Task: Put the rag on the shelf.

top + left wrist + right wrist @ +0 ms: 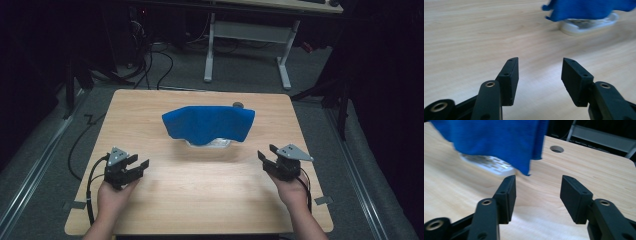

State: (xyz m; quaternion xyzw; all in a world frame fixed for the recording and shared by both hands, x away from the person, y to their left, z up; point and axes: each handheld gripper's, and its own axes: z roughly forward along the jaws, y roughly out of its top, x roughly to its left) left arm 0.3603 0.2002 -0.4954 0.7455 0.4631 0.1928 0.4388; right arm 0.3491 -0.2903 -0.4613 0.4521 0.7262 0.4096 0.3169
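A blue cloth [208, 123] is draped over a white slotted object [209, 143] in the middle of the wooden table [200, 190]. In the left gripper view the cloth [586, 8] hangs over the white object [589, 25] at the upper right. In the right gripper view the cloth [494, 142] covers the white object [489, 163] at the upper left. My left gripper [138, 165] sits open near the table's left front, apart from the cloth. My right gripper [266, 152] is open at the right front. Nothing lies between either pair of jaws [540, 75] [537, 195].
A round cable hole [238, 104] [556, 149] is in the table behind the cloth. Beyond the table stand a white desk frame [247, 45] and loose cables [150, 60] on the grey floor. Bare wood lies between the grippers.
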